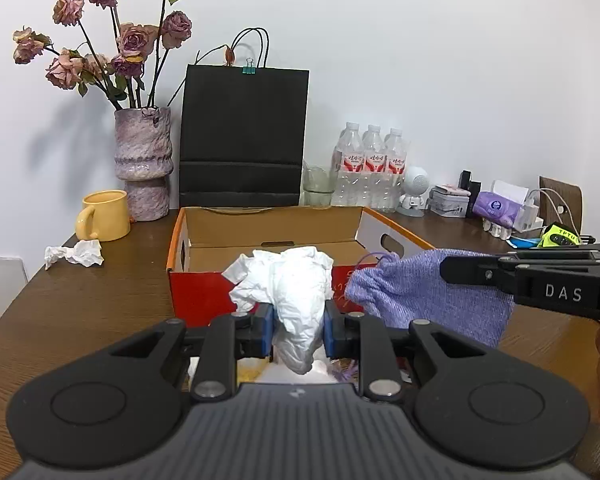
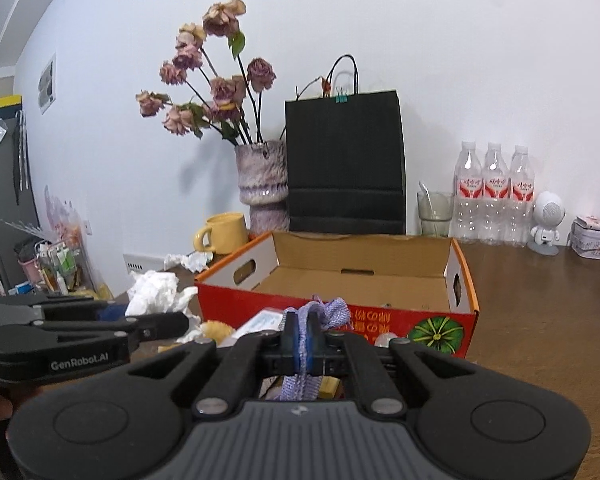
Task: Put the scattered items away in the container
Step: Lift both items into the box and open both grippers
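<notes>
From the left wrist camera, the left gripper (image 1: 298, 326) has its blue-padded jaws pinched on a crumpled white tissue wad (image 1: 292, 292), which bulges above and hangs below the pads. Just beyond it sits the open red and orange cardboard box (image 1: 204, 292) on the brown wooden table (image 1: 80, 312). To the right, the right gripper (image 1: 444, 270) reaches in from the side, carrying a purple knitted drawstring pouch (image 1: 420, 296) in front of the box's near wall. Another crumpled white tissue (image 1: 78, 254) lies on the table by a yellow ceramic mug (image 1: 102, 216).

From the right wrist camera, the right gripper (image 2: 301, 336) is clamped tight on the purple pouch (image 2: 332, 312), its fabric bunching above the pads and trailing below. The box (image 2: 420, 326) stands directly ahead. At left, the left gripper (image 2: 182, 326) holds the white wad (image 2: 156, 294) beside the box's corner.
</notes>
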### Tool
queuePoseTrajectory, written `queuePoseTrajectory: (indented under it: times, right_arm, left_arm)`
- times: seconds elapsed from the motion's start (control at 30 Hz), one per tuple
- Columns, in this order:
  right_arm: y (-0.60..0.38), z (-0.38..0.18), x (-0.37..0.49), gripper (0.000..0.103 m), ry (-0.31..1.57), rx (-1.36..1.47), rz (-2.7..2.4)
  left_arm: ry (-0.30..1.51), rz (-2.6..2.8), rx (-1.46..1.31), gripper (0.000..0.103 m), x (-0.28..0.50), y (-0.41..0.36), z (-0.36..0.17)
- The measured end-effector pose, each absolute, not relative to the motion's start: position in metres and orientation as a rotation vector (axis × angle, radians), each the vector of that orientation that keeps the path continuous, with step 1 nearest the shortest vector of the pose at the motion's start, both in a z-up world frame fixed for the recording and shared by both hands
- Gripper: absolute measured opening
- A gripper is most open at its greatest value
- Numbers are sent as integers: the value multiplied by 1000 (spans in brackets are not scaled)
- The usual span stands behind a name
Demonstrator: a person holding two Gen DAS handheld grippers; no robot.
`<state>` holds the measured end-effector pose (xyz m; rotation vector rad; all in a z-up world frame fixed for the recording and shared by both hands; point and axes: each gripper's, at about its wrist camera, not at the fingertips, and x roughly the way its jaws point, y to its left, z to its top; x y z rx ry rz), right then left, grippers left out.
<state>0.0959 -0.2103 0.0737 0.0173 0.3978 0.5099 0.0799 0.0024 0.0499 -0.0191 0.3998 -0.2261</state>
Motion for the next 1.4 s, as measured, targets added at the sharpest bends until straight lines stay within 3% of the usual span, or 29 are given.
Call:
queuePoseTrajectory:
  times: [0.3, 0.53, 0.8, 1.0, 1.1, 1.13, 1.17, 1.2, 1.23, 1.27, 1.4]
  right_arm:
    - [-215, 110, 120, 2, 294, 50, 497]
    - [-209, 138, 186, 2, 247, 101, 468]
    - [-196, 94, 269, 2, 325, 145, 438]
    - [-188, 63, 307, 2, 424, 129, 450]
    - [-189, 57, 311, 3, 449, 131, 430]
    - [-190, 55, 313, 8, 466, 134, 417]
    - [-190, 53, 316, 18, 486, 134, 396]
    - [-190, 51, 318, 32, 511, 128, 371]
    - [-190, 49, 321, 74, 537, 117, 345]
    - [-190, 47, 323, 94, 555, 99, 303]
    - [-194, 41, 328, 97, 594, 62, 252]
  left_arm:
    - [344, -243, -68, 23, 104, 9, 80]
    - [328, -230, -140, 23, 174, 13, 105]
    - [427, -176, -223, 23, 264, 16, 65]
    - [485, -184, -199, 23, 290, 15, 48]
    - [519, -187, -201, 30, 295, 15, 42]
    - [537, -182, -194, 50, 297, 14, 40]
    - [559, -167, -183, 85, 299, 13, 37]
    - [575, -144, -165, 97, 299, 10, 36]
    - [575, -123, -144, 103, 298, 7, 35]
    - [567, -111, -129, 103, 297, 6, 35]
    - [588, -82, -129, 103, 300, 9, 33]
